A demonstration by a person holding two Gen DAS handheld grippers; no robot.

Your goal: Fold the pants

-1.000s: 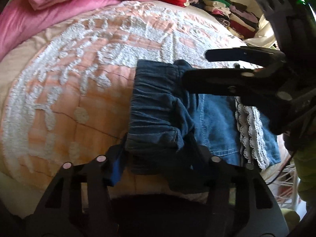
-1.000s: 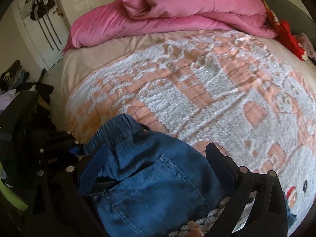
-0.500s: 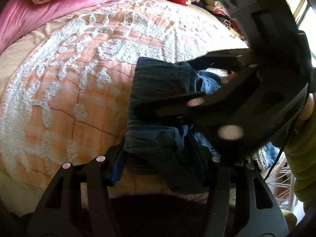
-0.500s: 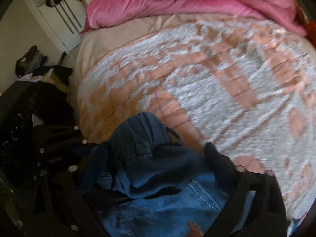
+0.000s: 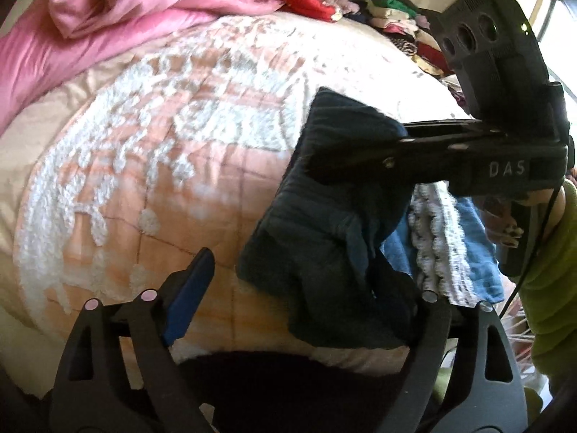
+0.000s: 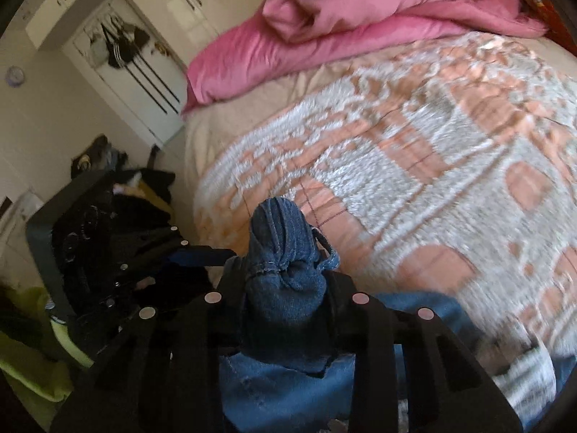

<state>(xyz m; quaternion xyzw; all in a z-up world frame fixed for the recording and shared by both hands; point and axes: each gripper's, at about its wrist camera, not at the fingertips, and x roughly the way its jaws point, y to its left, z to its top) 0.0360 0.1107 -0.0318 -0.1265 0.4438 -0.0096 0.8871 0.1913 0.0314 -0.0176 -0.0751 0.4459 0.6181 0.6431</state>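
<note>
Blue denim pants point(image 5: 306, 216) with white lace trim point(image 5: 432, 238) lie at the near edge of the bed. My right gripper point(image 6: 285, 270) has its jaws closing, with both pads pressed on the bunched elastic waistband point(image 6: 281, 223), which sticks up between them. In the left wrist view that right gripper point(image 5: 357, 148) reaches in from the right and clamps the waistband's far end. My left gripper point(image 5: 292, 263) has its jaws opening. Its blue left pad point(image 5: 187, 296) stands clear of the cloth, while dark denim drapes over its right finger. The left gripper point(image 6: 191, 243) also shows at the left of the right wrist view.
A peach and white tufted bedspread point(image 5: 162, 144) covers the bed, with a pink duvet point(image 5: 108, 18) heaped at the head. Stacked clothes point(image 5: 396, 21) lie at the far right. A person's green sleeve point(image 5: 551, 270) is at the right. A white door point(image 6: 144, 83) and a clothes heap point(image 6: 144, 187) are beside the bed.
My right gripper swung in over the waistband and closed on it, bunching the denim. My left gripper's jaws spread apart, and its left pad came off the cloth.
</note>
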